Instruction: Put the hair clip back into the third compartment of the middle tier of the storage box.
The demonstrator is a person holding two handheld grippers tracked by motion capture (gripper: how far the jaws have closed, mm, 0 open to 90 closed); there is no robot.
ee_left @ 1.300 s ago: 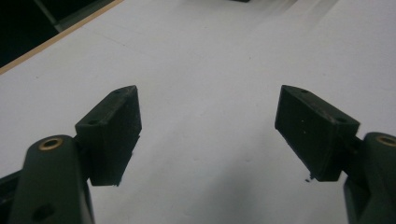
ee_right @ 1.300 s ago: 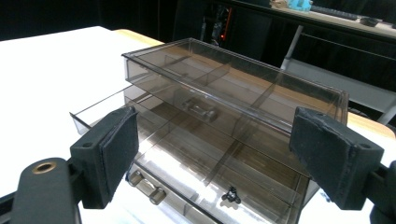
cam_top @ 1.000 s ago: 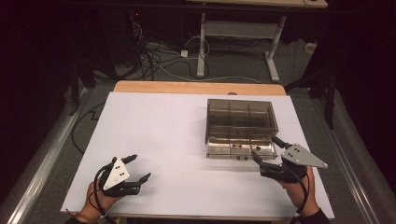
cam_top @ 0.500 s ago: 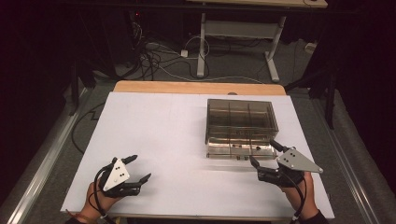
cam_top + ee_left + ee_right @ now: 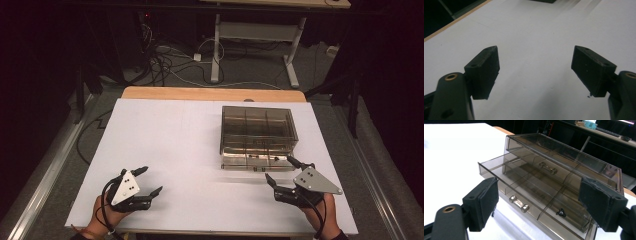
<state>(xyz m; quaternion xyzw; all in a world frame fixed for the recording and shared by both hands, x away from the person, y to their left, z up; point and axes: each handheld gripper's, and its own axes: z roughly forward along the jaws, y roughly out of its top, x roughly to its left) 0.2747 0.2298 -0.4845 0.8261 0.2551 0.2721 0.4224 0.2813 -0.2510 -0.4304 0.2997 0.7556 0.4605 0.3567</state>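
Just ahead of the right hand-held gripper (image 5: pixel 283 171) sits a smoky clear drawer box (image 5: pixel 258 129) on the white worktop (image 5: pixel 170 140). Its jaws stand wide apart and grip nothing; one tip lies close to the box's near right corner, though contact cannot be judged from the high view. In the right gripper view, the right hand-held gripper (image 5: pixel 537 200) frames the box between its two black pads (image 5: pixel 487 200). The lower drawer (image 5: pixel 529 192) is pulled out toward this gripper, and its small metal handle (image 5: pixel 519 203) lies between the jaws, nearer the left one. A tiny dark object (image 5: pixel 561 212) rests in a drawer compartment nearer the right pad. A second handle (image 5: pixel 547 168) shows farther back, on the drawer above.

Well apart from the box, the left hand-held gripper (image 5: pixel 151 181) hovers low at the worktop's near edge, held by the person's hand (image 5: pixel 102 215). Its jaws are likewise spread open, with bare white surface between them in the left gripper view (image 5: pixel 535 63).
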